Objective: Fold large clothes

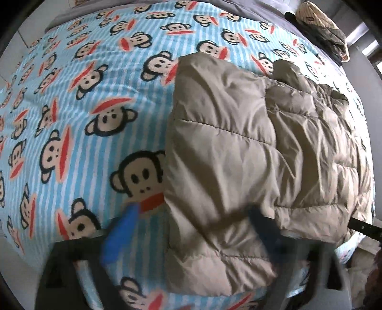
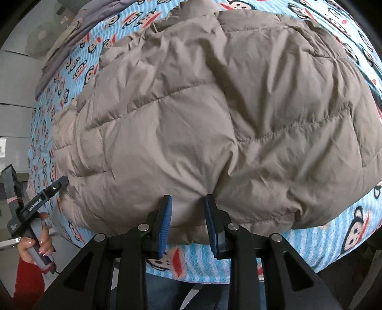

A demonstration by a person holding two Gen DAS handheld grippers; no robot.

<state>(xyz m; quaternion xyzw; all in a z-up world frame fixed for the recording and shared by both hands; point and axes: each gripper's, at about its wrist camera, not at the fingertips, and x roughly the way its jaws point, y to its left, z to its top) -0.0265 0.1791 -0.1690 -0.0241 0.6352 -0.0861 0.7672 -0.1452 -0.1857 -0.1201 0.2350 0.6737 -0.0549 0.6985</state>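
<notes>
A beige quilted puffer jacket (image 1: 250, 143) lies folded in on itself on a bed with a blue striped monkey-print blanket (image 1: 83, 107). In the left wrist view my left gripper (image 1: 191, 229) is open, its blue fingers (image 1: 119, 236) astride the jacket's near left edge, blurred by motion. In the right wrist view the jacket (image 2: 203, 119) fills the frame, and my right gripper (image 2: 187, 224) has its jaws partly closed around a fold of the jacket's near hem. The left gripper (image 2: 61, 182) shows at the far left, held by a hand.
A grey sheet (image 1: 238, 7) lies at the far end of the bed. A pile of patterned clothes (image 1: 322, 26) sits at the far right corner. The bed's near edge (image 2: 191, 274) is just below the right gripper.
</notes>
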